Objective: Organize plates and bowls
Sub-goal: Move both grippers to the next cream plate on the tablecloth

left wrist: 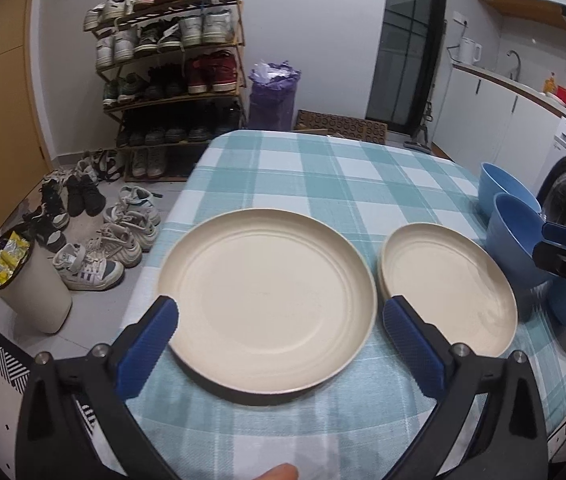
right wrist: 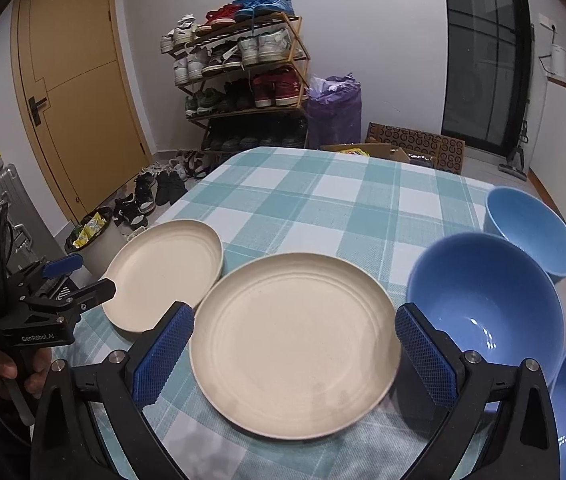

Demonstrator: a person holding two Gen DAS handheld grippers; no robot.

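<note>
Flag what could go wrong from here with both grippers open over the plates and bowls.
1. The nearest blue bowl sits at the table's right edge, so a nudge from the open right gripper might push it off.
2. The two cream plates nearly touch, so gripping one rim with the open left gripper could shove the other.

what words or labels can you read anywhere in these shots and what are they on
"GenRobot.AI": white print on the black body of the left gripper, seen in the right wrist view.
Small white lines beside it on the same body: too small to read.
Yellow wrappers in the waste bin: print too blurred to read.
Plates, bowls and checked tablecloth: no text.
</note>
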